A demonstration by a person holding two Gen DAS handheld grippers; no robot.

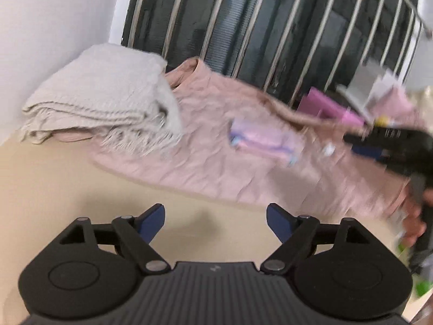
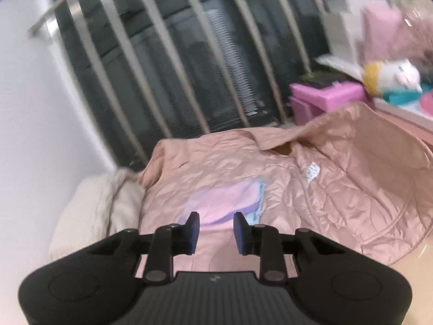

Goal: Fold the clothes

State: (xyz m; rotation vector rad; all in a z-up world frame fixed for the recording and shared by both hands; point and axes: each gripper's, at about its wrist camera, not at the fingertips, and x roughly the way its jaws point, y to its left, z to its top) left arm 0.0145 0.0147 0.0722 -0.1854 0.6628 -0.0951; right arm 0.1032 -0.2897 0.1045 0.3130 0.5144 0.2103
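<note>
Quilted pink jacket (image 2: 338,184) lies crumpled — left gripper (image 1: 215,218) spread wide, right gripper (image 2: 216,230) parted, both empty.

Small garment (image 2: 230,203) on jacket (image 2: 338,189), folded blanket (image 1: 102,103) left, railing (image 1: 270,27) behind

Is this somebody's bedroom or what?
Probably a room in a home, maybe a child's room, though no bed shows. A pink quilted jacket lies spread beside a folded cream blanket, a stuffed toy sits among pink boxes, and a barred window is behind.
</note>
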